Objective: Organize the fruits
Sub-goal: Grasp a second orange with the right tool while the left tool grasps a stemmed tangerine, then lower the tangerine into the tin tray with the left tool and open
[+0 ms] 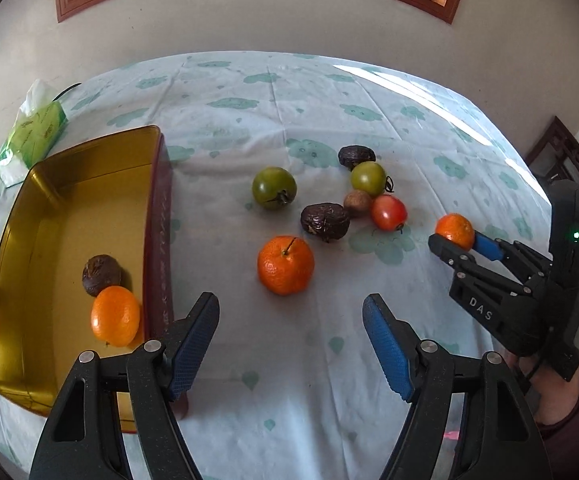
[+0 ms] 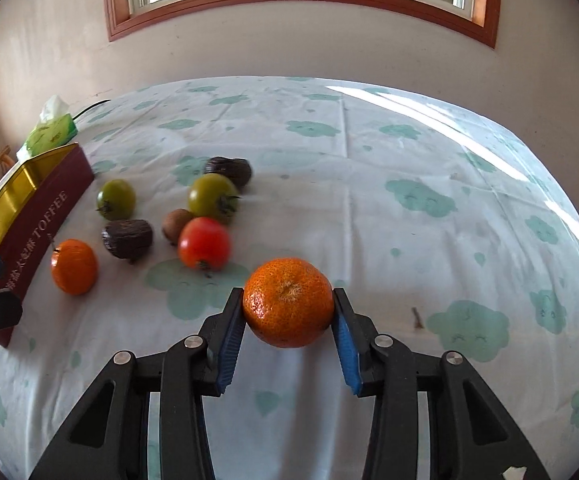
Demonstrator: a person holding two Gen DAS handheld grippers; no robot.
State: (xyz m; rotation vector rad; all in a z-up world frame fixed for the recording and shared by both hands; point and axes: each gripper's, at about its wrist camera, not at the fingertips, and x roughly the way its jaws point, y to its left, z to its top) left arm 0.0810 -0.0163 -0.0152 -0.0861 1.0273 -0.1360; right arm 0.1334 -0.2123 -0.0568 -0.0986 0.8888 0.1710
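While the right gripper (image 2: 288,316) clamps a tangerine (image 2: 288,302) between its blue pads (image 2: 228,350), raised just above the tablecloth (image 2: 409,208), the left gripper (image 1: 291,344) hangs with its jaws spread wide and nothing between them. Beside the left gripper, the gold tin (image 1: 69,200) at the table's left edge contains one orange (image 1: 115,316) and one dark wrinkled fruit (image 1: 101,274). Loose near the table's centre lie another tangerine (image 1: 285,265), two green tomatoes (image 1: 274,187), one red tomato (image 1: 388,212) and further dark fruits (image 1: 324,222).
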